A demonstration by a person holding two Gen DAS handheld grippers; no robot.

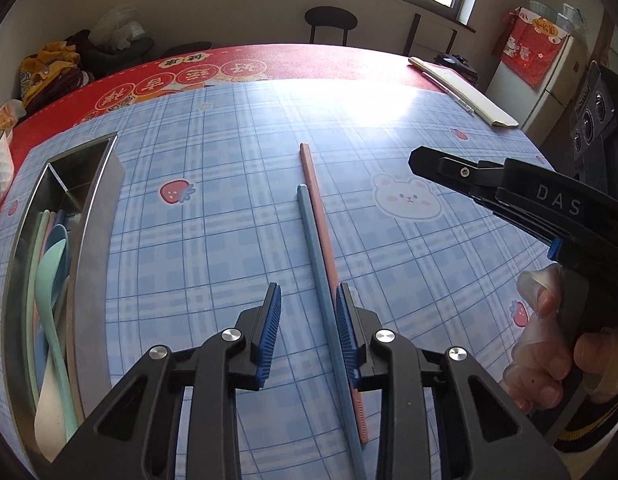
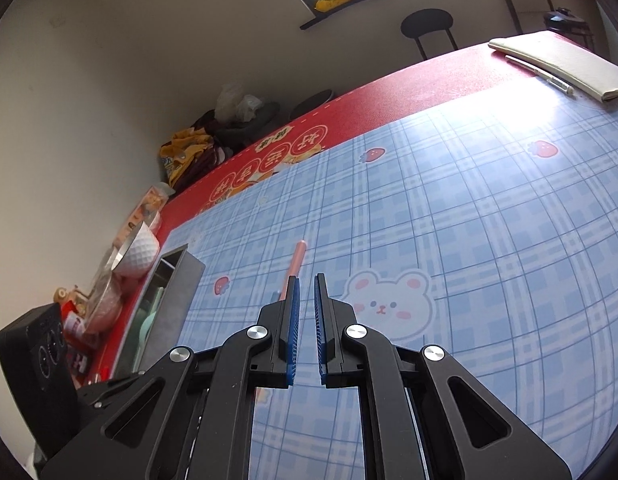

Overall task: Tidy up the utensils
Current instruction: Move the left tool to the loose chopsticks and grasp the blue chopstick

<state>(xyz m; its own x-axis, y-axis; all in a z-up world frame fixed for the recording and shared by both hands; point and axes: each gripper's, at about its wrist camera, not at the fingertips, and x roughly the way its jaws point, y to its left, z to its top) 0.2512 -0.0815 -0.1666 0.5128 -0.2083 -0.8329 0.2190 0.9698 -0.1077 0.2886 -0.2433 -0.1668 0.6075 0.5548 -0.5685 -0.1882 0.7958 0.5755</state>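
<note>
Straddling the blue chopstick (image 1: 317, 280): left gripper (image 1: 307, 322), jaws partly open, blue ribbed pads (image 1: 269, 320) a clear gap apart. Chopstick running up between them, tight against the right pad, well off the left one; cannot tell whether that pad actually presses it. Not gripped from both sides. Just beside it, on the right, a pink chopstick (image 1: 315, 184), reaching farther up the table and passing under the right finger. Both lying flat on the blue plaid tablecloth (image 1: 213, 248).

Off to the left, a steel utensil box (image 1: 95, 216) holding pastel spoons (image 1: 53, 276) and sticks.

Hovering at right, gloved hand (image 1: 545, 344) on its handle: right gripper (image 2: 307, 320), pads nearly together with only a slit between, nothing in it, above the cloth near a bear print (image 2: 389, 300).
</note>
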